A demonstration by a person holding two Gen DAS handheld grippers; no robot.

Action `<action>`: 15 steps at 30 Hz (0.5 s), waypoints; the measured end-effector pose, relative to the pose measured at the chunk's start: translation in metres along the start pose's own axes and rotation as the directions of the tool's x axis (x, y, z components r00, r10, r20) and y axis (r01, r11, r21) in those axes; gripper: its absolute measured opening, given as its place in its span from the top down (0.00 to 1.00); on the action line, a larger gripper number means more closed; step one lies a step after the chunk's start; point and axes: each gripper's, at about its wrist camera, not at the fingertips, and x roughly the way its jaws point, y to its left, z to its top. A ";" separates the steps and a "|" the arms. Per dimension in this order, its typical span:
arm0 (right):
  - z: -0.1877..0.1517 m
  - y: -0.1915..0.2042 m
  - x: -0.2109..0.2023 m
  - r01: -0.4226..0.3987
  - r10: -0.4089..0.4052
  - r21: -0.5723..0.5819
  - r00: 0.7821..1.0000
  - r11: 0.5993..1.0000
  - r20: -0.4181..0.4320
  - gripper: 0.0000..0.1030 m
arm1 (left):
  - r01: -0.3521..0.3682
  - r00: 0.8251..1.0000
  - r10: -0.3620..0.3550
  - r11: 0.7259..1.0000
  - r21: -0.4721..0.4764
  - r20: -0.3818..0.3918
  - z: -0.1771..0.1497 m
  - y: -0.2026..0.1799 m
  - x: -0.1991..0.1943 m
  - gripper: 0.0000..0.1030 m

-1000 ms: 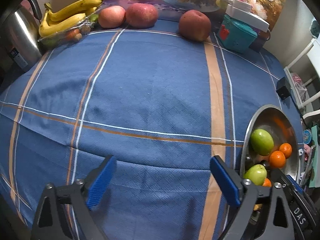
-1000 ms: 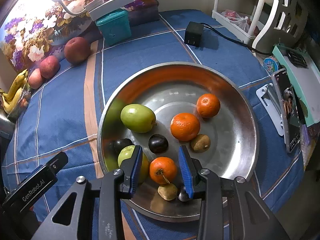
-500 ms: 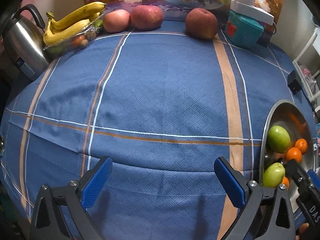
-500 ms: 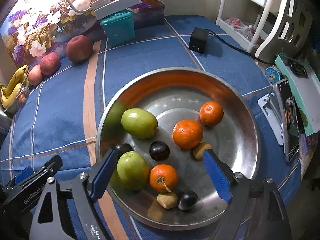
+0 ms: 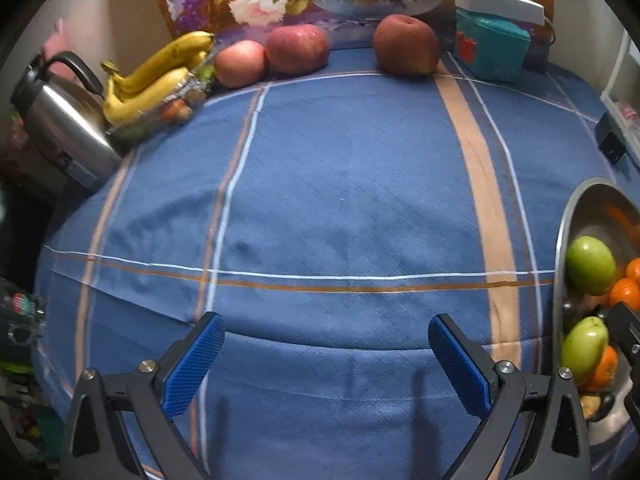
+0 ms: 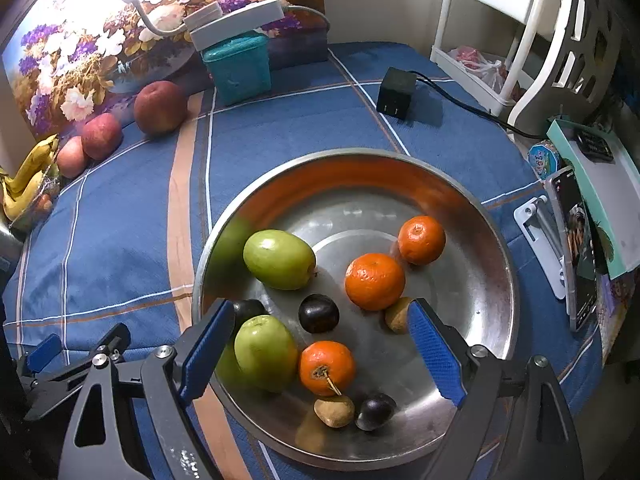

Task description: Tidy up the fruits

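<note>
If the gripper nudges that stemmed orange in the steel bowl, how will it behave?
The stemmed orange is round on smooth, dished steel bowl, so it would likely roll. It probably bumps the green fruit beside it. Its peel looks dimpled, probably grippable.

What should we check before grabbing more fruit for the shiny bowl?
1. Right hand-held gripper open, its jaws just opened, nothing pinched: ok.
2. Left hand-held gripper open and empty: ok.
3. Stemmed orange tangerine resting inside the round silver metal bowl: ok.
4. Bowl has bare space left: ok.
5. Three red apples waiting on the blue striped tablecloth: ok.
6. Yellow bananas' bag loose: cannot tell.
</note>
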 end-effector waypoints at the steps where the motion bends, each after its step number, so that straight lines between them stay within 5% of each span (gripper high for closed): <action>1: 0.000 0.000 0.001 0.001 -0.001 -0.001 1.000 1.000 -0.003 0.14 | -0.005 1.000 0.005 1.000 0.000 0.005 0.000 -0.001 0.000 0.00; 15: -0.003 0.006 0.004 -0.012 0.011 -0.023 1.000 1.000 -0.014 0.14 | -0.097 0.995 0.096 0.995 -0.033 -0.014 -0.004 0.013 0.005 0.00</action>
